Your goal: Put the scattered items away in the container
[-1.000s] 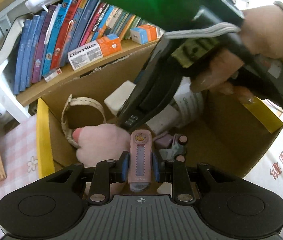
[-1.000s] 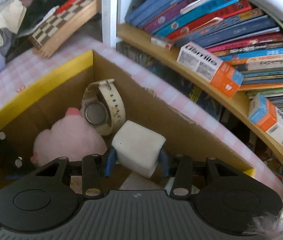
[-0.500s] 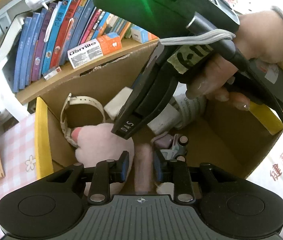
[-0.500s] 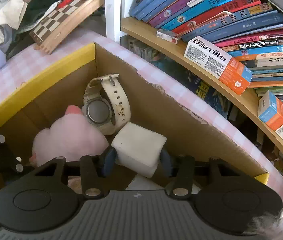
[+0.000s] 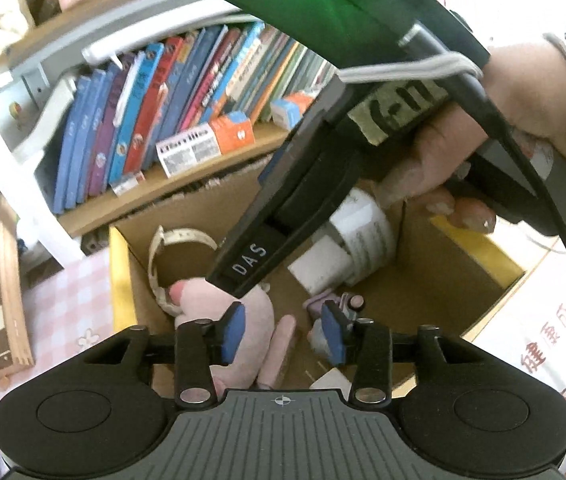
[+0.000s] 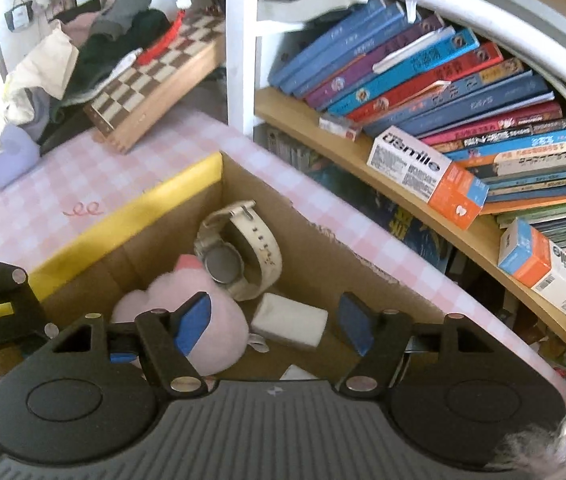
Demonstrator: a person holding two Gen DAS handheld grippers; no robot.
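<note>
- Hanging over the cardboard box (image 6: 367, 280) on the pink checked desk (image 6: 83, 184), the right hand-held gripper (image 6: 275, 322) has just been opening its jaws and now stands spread, with nothing pinched; the white block (image 6: 289, 320) lies free on the box floor beneath the gap.
- The left hand-held gripper (image 5: 281, 334) has likewise just been opening, and the pink strip (image 5: 279, 352) lies loose below it, beside the pink plush toy (image 5: 239, 320).
- The block looks light and slightly soft; its flat sides would suit a squeeze across the short width.
- The plush will squash and could slip, so I would pinch deep into its body.
- The white watch (image 6: 239, 256) leans against the box wall; its strap is bendy, so I judge the stiff case the safer hold.
- Both objects are in the box.
</note>
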